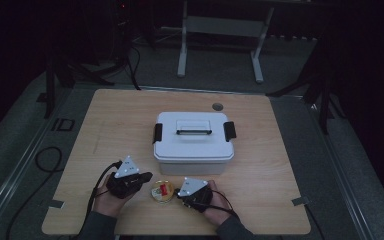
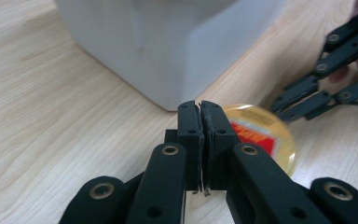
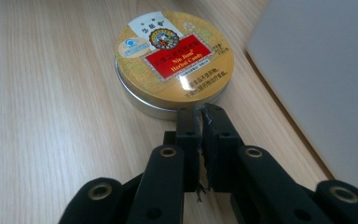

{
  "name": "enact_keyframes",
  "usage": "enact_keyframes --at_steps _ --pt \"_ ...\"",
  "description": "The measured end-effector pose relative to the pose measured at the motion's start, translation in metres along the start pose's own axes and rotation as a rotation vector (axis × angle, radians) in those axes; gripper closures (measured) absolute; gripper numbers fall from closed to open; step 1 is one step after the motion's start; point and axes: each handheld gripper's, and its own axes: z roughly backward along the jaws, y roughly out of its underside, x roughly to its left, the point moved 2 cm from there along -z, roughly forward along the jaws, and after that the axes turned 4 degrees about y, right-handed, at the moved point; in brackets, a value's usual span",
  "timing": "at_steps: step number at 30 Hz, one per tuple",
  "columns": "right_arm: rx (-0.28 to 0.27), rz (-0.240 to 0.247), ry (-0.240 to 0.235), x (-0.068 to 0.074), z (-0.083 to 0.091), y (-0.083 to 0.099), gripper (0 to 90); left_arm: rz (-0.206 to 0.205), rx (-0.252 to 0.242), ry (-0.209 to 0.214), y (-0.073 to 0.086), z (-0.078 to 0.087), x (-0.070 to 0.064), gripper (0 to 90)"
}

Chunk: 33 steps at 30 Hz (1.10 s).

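A round gold candy tin (image 1: 162, 191) with a red label lies flat on the wooden table (image 1: 130, 120), just in front of a white lidded storage box (image 1: 193, 142). My left gripper (image 1: 147, 176) sits left of the tin, jaws pressed together with nothing between them (image 2: 200, 109); the tin (image 2: 261, 135) lies just beyond its tips. My right gripper (image 1: 182, 195) sits right of the tin, jaws also closed (image 3: 200, 114), tips right at the tin's (image 3: 175, 60) near rim. The box (image 3: 321, 79) wall stands to the right in the right gripper view.
The white box (image 2: 168, 46) has black side latches and a handle on its lid. A round grommet hole (image 1: 217, 106) sits near the table's far edge. Cables trail off the table's left side. A white desk frame (image 1: 220, 45) stands on the floor behind.
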Motion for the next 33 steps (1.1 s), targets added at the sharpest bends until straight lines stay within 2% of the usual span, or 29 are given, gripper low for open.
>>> enact_keyframes --at_steps 4,9,12,13,14,16,17,18,21,23,24,26,27,28,32,33 --pt "-0.007 0.016 -0.02 0.005 -0.007 -0.008 85.2 -0.019 0.012 0.02 -0.003 -0.006 -0.007 88.0" --pt "-0.015 0.046 -0.028 0.008 -0.004 -0.011 84.9 -0.052 0.046 0.056 -0.008 -0.017 -0.021 88.8" --pt "-0.023 0.038 -0.018 0.005 0.009 -0.007 83.9 -0.084 0.076 0.085 -0.012 -0.03 -0.033 88.9" --pt "-0.021 0.027 -0.003 0.001 0.019 -0.002 83.1 -0.093 0.089 0.094 -0.013 -0.035 -0.037 89.2" --pt "-0.021 0.024 0.007 -0.001 0.025 0.001 82.8 -0.112 0.108 0.118 -0.015 -0.043 -0.044 89.2" --pt "-0.02 0.016 0.017 -0.004 0.03 0.004 82.5 -0.119 0.115 0.127 -0.016 -0.046 -0.047 89.3" --pt "-0.021 0.012 0.027 -0.006 0.035 0.007 82.2 -0.133 0.128 0.138 -0.017 -0.051 -0.052 89.3" --pt "-0.012 -0.013 0.057 -0.015 0.047 0.018 81.9 -0.144 0.151 0.144 -0.016 -0.057 -0.058 89.4" --pt "-0.004 -0.03 0.085 -0.022 0.056 0.027 81.9 -0.143 0.175 0.142 -0.014 -0.063 -0.06 89.5" --pt "0.005 -0.078 0.132 -0.037 0.073 0.042 81.8 -0.132 0.189 0.131 -0.012 -0.063 -0.057 89.6" --pt "0.005 -0.078 0.132 -0.037 0.073 0.042 81.8 -0.123 0.19 0.124 -0.011 -0.062 -0.056 89.6" --pt "0.012 -0.105 0.164 -0.048 0.083 0.051 81.8 -0.106 0.187 0.113 -0.009 -0.059 -0.051 89.6" --pt "0.013 -0.135 0.19 -0.057 0.092 0.058 81.8 -0.096 0.185 0.108 -0.008 -0.057 -0.048 89.7" --pt "0.013 -0.135 0.19 -0.057 0.092 0.058 81.8 -0.096 0.185 0.108 -0.008 -0.057 -0.048 89.7" --pt "0.016 -0.17 0.245 -0.078 0.109 0.068 81.2 -0.081 0.197 0.084 -0.003 -0.051 -0.041 89.7" --pt "0.016 -0.17 0.245 -0.078 0.109 0.068 81.2 -0.081 0.197 0.084 -0.003 -0.051 -0.041 89.7"
